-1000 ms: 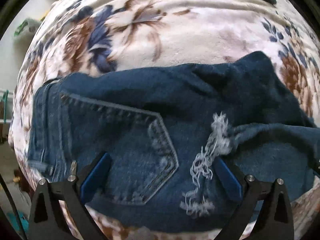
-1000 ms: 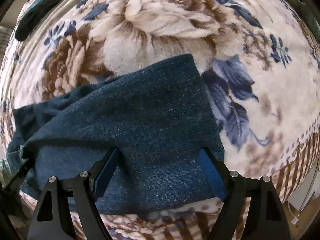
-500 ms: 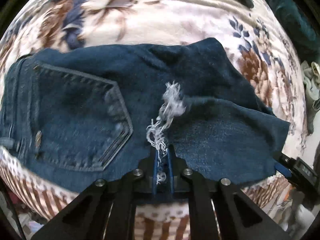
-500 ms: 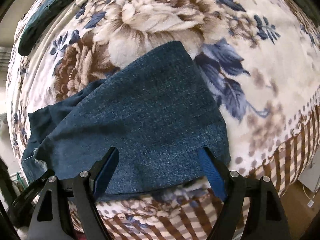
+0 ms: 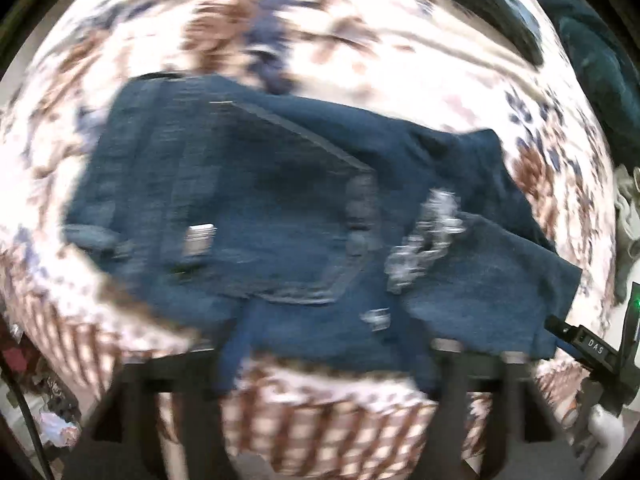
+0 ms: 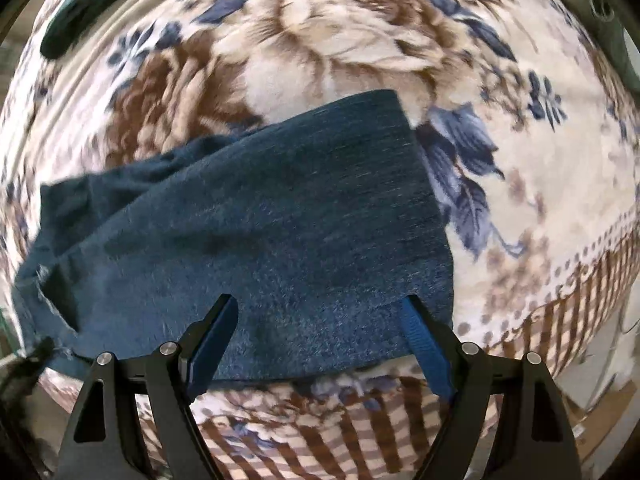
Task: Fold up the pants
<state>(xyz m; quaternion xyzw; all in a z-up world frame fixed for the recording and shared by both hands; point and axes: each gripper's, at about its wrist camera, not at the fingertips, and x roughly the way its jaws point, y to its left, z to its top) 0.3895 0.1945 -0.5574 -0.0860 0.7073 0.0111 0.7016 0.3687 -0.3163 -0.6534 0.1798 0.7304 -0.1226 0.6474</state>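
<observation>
Dark blue jeans (image 5: pixel 280 216) lie folded on the flowered blanket, back pocket up, with a frayed white tear (image 5: pixel 424 236) near the middle. The left wrist view is blurred by motion. My left gripper (image 5: pixel 328 344) is open, its fingers spread wide over the near edge of the jeans and holding nothing. In the right wrist view the folded leg end of the jeans (image 6: pixel 280 232) lies flat. My right gripper (image 6: pixel 316 328) is open, its blue pads on either side of the near hem and not closed on it.
The flowered fleece blanket (image 6: pixel 360 40) covers the bed, with a brown checked border (image 6: pixel 360 420) at the near edge. A dark pillow (image 5: pixel 480 4) lies at the back. The right gripper's body (image 5: pixel 592 352) shows at the right of the left wrist view.
My left gripper was shut on the frayed edge half a second ago; it has now opened wide and pulled back. The right gripper has stayed open over the leg end.
</observation>
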